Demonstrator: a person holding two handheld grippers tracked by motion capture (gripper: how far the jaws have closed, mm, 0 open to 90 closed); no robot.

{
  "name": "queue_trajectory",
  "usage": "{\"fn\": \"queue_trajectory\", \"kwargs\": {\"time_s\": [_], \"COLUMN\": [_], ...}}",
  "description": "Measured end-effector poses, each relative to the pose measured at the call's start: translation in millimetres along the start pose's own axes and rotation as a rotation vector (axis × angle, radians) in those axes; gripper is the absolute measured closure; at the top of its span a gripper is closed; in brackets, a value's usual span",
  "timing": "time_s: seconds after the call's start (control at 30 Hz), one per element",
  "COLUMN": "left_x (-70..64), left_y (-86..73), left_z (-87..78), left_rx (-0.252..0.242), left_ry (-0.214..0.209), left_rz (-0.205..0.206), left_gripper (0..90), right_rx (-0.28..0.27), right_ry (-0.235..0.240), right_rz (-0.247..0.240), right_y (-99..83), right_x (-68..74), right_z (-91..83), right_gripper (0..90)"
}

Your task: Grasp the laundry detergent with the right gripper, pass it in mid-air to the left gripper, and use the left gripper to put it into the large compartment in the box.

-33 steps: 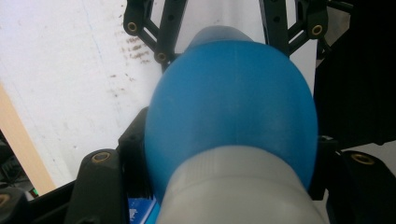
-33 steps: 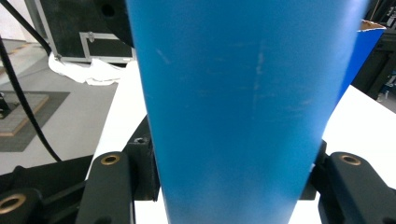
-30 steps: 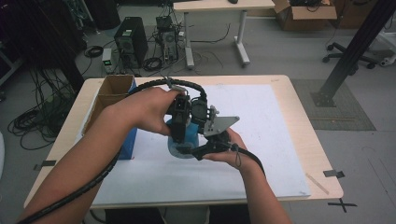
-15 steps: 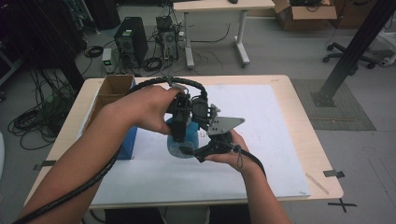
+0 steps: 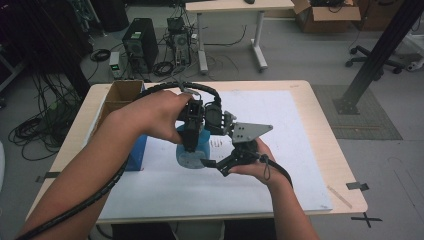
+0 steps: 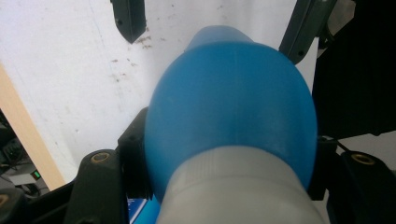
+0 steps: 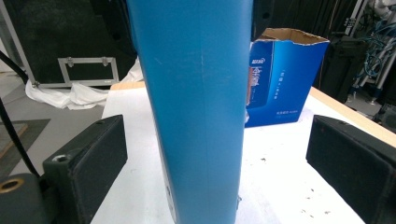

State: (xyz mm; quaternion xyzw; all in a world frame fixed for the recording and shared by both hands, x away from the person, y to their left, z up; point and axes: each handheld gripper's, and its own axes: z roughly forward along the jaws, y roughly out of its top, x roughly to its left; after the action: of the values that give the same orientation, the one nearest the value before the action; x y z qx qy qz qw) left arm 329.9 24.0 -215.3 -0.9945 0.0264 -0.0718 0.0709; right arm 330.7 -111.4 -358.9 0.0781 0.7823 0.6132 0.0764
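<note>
— While the left claw [image 5: 192, 145] squeezes the blue bottle [image 5: 192, 150] by its round top, is it slippery?
— It looks smooth and stiff, I think; the right claw [image 7: 215, 163] sits wide apart around its body on the white worktop [image 5: 280, 150]; the blue box [image 7: 280, 84] stands behind; room lies right.

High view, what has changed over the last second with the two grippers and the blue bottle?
Very little. The right gripper has edged slightly away from the person, its open jaws on either side of the blue bottle but apart from it. The left gripper stays clamped on the bottle from above, and the bottle, the blue box and the white sheet have not visibly moved.
</note>
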Motion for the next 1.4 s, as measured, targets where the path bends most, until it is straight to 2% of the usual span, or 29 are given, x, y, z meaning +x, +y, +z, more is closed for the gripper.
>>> {"fn": "queue_trajectory", "kwargs": {"time_s": [0.1, 0.2, 0.37, 0.53, 0.7, 0.83, 1.0, 1.13, 1.27, 1.4], "left_x": [0.5, 2.3, 8.7, 19.1, 30.1, 38.8, 45.3, 53.5, 59.9, 66.2], "left_y": [-1.2, -4.7, -10.2, -15.0, -22.8, -31.1, -43.7, -55.2, -67.4, -83.4], "left_z": [-3.8, -9.8, -18.3, -26.4, -37.1, -52.0, -72.1, -84.5, -94.1, -100.0], "left_rx": [-0.010, -0.024, -0.030, -0.030, -0.045, -0.054, -0.082, -0.089, -0.098, -0.095], "left_ry": [-0.002, 0.000, -0.016, -0.043, -0.043, -0.081, -0.079, -0.117, -0.117, -0.104], "left_rz": [-0.005, -0.017, -0.046, -0.091, -0.134, -0.218, -0.254, -0.310, -0.364, -0.442], "left_gripper": [38.0, 37.9, 37.9, 37.9, 37.9, 37.9, 37.9, 37.9, 37.9, 37.9], "right_rx": [0.018, 0.051, 0.066, 0.069, 0.078, 0.130, 0.192, 0.241, 0.256, 0.293], "right_ry": [-0.004, -0.028, -0.071, -0.111, -0.134, -0.141, -0.156, -0.177, -0.182, -0.186], "right_rz": [-0.007, -0.017, -0.030, -0.046, -0.053, -0.086, -0.095, -0.118, -0.132, -0.148], "right_y": [1.6, 5.7, 16.6, 23.3, 25.1, 27.5, 33.9, 41.4, 48.2, 55.4], "right_x": [-0.8, -3.7, -8.3, -9.6, -10.0, -14.9, -24.1, -29.9, -32.7, -35.5], "right_z": [-8.0, -23.4, -51.0, -74.8, -89.3, -99.5, -111.1, -116.7, -120.8, -126.0], "right_gripper": [1.4, 0.3, 0.0, 0.0, 0.0, 0.1, 0.2, 0.2, 0.2, 0.2]}}
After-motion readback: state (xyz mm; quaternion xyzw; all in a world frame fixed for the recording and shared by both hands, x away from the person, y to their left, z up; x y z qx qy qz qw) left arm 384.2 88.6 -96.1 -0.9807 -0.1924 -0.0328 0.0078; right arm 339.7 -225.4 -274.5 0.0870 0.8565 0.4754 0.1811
